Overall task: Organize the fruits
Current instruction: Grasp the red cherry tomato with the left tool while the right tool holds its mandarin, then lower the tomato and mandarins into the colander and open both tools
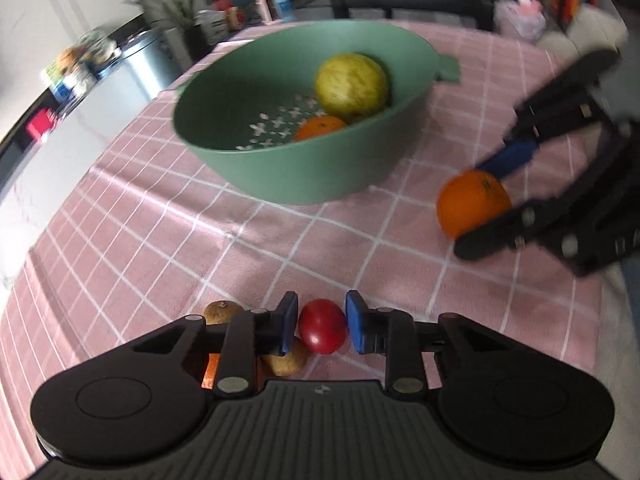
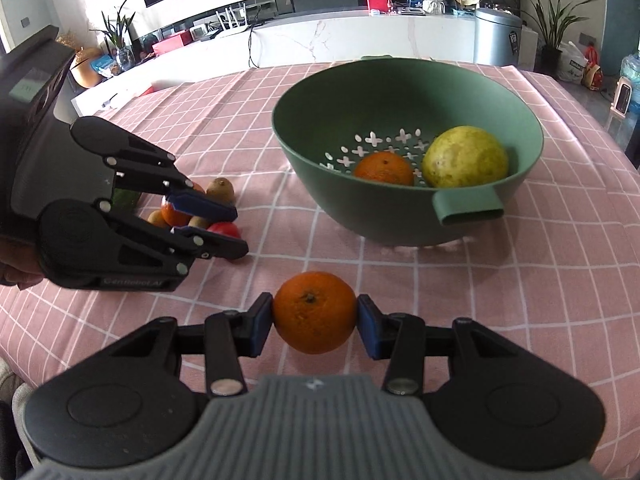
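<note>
Fruits lie in three places on the pink checked tablecloth [image 2: 440, 280], taken from the left edge across. Near the left edge is a small heap: brown oval kiwis [image 2: 221, 189], a small orange mandarin [image 2: 173, 213], something dark green behind them that I cannot identify, and a small glossy red tomato-like fruit [image 1: 322, 326]. The left gripper [image 1: 322, 322] points steeply down at this heap, its blue pads [image 1: 289, 322] set on either side of the red fruit. From the left wrist view the pads look to be touching its flanks, clamped on it or very nearly so; the fruit seems to rest on the cloth.

Toward the middle, nearer the front edge, the right gripper [image 2: 316, 314] is clamped on a round orange with a dark stem scar [image 2: 315, 312], pads pressing both sides, the fruit held clear above the cloth.

Right of centre and further back stands the sage-green plastic colander bowl [image 2: 304, 120], its tab handle facing the right gripper. Inside lie a second orange [image 2: 384, 168] and a large yellow-green pomelo-like fruit [image 2: 466, 158], touching.

The coming move turns on this: the bowl lies ahead and slightly right of the held orange, and the right hand is plainly the nearer. The open space inside is on the bowl's left, so the orange probably goes over the near rim there.
</note>
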